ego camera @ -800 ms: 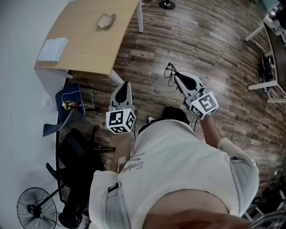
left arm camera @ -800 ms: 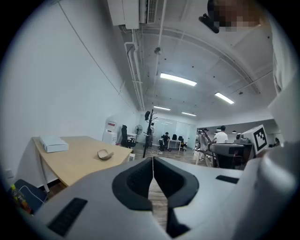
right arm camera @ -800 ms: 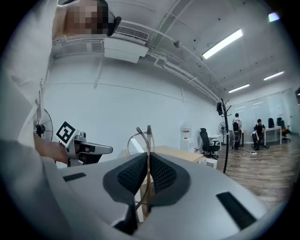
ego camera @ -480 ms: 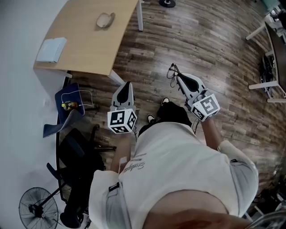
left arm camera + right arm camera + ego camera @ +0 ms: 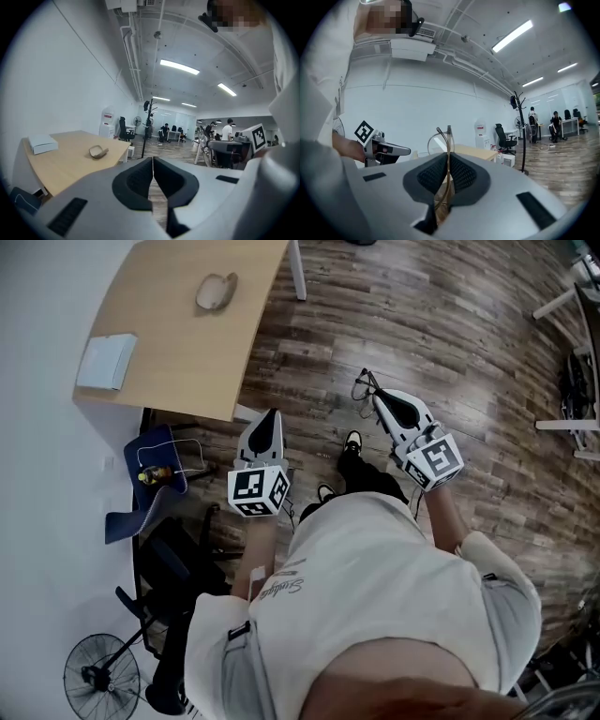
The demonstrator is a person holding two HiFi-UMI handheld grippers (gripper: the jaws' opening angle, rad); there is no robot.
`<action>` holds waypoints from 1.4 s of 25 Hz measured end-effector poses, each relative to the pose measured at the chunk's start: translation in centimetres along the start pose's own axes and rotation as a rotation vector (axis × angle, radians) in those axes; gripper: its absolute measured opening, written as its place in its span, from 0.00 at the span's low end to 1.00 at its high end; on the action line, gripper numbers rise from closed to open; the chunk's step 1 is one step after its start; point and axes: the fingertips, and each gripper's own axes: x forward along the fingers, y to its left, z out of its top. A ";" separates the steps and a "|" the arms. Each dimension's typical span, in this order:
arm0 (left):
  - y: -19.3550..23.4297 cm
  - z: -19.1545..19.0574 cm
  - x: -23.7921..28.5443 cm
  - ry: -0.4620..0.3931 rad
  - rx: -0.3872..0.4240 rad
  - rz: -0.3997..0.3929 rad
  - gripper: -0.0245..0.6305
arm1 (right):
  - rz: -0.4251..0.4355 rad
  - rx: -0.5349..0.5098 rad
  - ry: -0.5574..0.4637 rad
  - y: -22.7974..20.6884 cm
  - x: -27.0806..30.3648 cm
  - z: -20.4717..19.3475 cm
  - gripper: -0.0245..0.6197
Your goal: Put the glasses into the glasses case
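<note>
The open tan glasses case [image 5: 216, 292] lies on the wooden table [image 5: 178, 343] at the upper left; in the left gripper view the case [image 5: 97, 151] sits beyond my jaws. My right gripper [image 5: 375, 397] is shut on the thin-framed glasses [image 5: 362, 387] and holds them over the floor, well short of the table. In the right gripper view the glasses [image 5: 443, 136] stick up between the closed jaws of the right gripper [image 5: 447, 157]. My left gripper [image 5: 270, 414] hangs near the table's front edge, and the left gripper [image 5: 153, 161] is shut on nothing.
A white box [image 5: 105, 362] rests on the table's near left corner. A blue bag [image 5: 155, 470], a black chair [image 5: 173, 568] and a floor fan [image 5: 98, 676] crowd the wall at left. A coat stand [image 5: 149, 122] and office desks [image 5: 581, 381] stand farther off.
The view has shifted toward the table, which now sits lower in frame. Both grippers stay shut and hold their places in front of the person, the glasses still in the right one.
</note>
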 end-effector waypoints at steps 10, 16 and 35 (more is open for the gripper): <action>2.4 5.1 12.4 -0.013 0.034 0.029 0.06 | 0.053 0.008 -0.026 -9.7 8.4 1.2 0.05; 3.5 5.5 17.2 -0.010 0.006 0.077 0.06 | 0.109 -0.002 -0.016 -14.1 12.5 1.4 0.05; 15.9 9.8 29.3 -0.026 -0.054 0.055 0.06 | 0.167 -0.063 0.056 -17.9 29.6 3.5 0.05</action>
